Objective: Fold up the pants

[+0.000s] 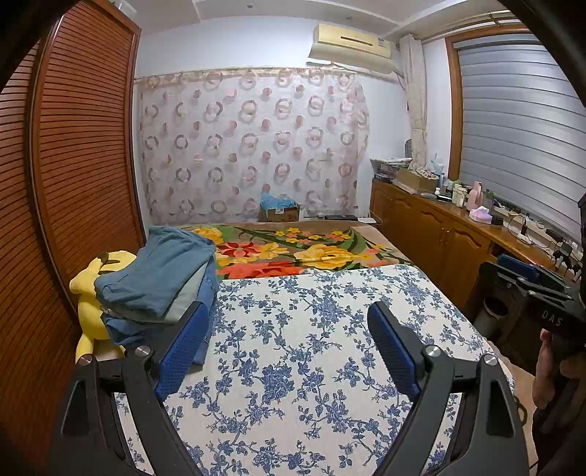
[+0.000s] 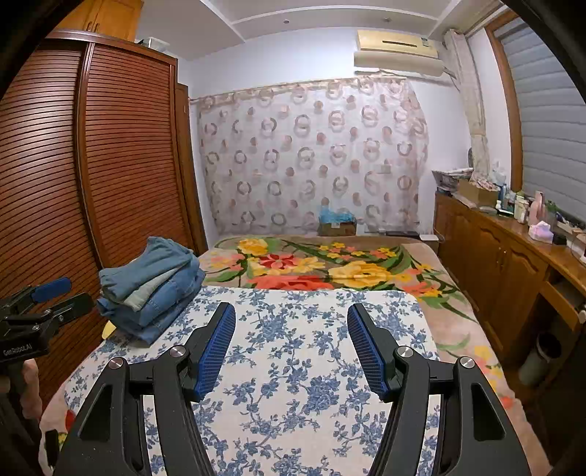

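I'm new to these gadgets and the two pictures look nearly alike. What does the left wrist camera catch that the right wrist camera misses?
Only the left wrist view shows most of the yellow plush toy beside the clothes; the right wrist view shows just a yellow sliver there.

Only the right wrist view shows the upper cabinets above the wardrobe.

Both show the stack of folded pants on the blue-flowered cloth, the flowered blanket, and both grippers open and empty: left gripper, right gripper.

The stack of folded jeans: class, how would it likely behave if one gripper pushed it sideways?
The stack of folded jeans looks soft, so it would probably sag. Its loosely piled layers may slide apart. It sits near the bed's edge, so it might topple off.
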`<state>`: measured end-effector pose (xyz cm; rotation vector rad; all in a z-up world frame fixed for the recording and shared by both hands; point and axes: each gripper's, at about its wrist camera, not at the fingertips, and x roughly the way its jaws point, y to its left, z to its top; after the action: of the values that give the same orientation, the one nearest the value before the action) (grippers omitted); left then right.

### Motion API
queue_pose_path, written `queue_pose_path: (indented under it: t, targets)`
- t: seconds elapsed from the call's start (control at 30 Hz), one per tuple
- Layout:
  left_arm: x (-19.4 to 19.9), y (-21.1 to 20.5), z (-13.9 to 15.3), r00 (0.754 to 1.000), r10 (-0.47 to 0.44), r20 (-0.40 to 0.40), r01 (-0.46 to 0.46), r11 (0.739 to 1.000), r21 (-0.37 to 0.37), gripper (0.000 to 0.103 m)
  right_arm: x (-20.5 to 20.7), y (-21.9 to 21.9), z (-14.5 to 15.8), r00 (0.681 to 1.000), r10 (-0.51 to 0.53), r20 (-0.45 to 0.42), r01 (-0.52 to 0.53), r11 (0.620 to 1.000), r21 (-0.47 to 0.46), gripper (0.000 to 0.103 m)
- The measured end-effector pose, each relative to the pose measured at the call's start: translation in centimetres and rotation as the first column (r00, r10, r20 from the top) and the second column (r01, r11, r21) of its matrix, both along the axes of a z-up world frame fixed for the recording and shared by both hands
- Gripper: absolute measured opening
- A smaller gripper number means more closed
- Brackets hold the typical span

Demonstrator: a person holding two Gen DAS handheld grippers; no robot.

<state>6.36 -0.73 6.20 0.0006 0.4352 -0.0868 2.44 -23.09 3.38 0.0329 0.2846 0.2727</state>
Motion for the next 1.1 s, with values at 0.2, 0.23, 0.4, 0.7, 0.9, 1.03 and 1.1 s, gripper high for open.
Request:
queue_pose_path:
  t: [0.2, 0.23, 0.4, 0.7, 0.9, 1.03, 1.1]
  targets:
    - [-0.09, -0.05, 0.05, 1.000, 0.002, 0.000, -0.002, 1.000, 0.000, 0.089, 0.09, -0.26, -0.12, 1.000, 0.002, 0.002, -0.002, 1.000, -0.001, 0.066]
    - [0.03, 0.06, 0.02, 1.000, 0.000, 0.001, 0.000, 1.000, 0.000, 0.089, 0.13, -0.36, -0.10, 1.000, 0.002, 0.003, -0.002, 1.000, -0.001, 0.066]
    - [-0.06, -0.04, 0.04, 1.000, -0.001, -0.001, 0.001, 1.000, 0.000, 0.089, 0.14, -0.43, -0.20, 1.000, 0.003, 0.004, -0.003, 1.000, 0.000, 0.066]
    - [-0.03, 0.06, 0.02, 1.000, 0.000, 0.001, 0.000, 1.000, -0.001, 0.089, 0.45, -0.69, -0.23, 1.000, 0.010, 0.001, -0.010, 1.000, -0.002, 0.066]
    - [-0.01, 0.12, 0.00, 1.000, 0.000, 0.001, 0.000, 1.000, -0.001, 0.089, 0.38, -0.77, -0.27, 1.000, 0.012, 0.006, -0.012, 1.000, -0.001, 0.066]
    - [-0.04, 0.12, -0.01, 1.000, 0.000, 0.001, 0.000, 1.000, -0.001, 0.089, 0.37, -0.77, -0.30, 1.000, 0.013, 0.006, -0.013, 1.000, -0.002, 0.066]
    - [-0.01, 0.14, -0.02, 1.000, 0.000, 0.000, 0.000, 1.000, -0.001, 0.089, 0.39, -0.78, -0.29, 1.000, 0.013, 0.007, -0.013, 1.000, -0.002, 0.066]
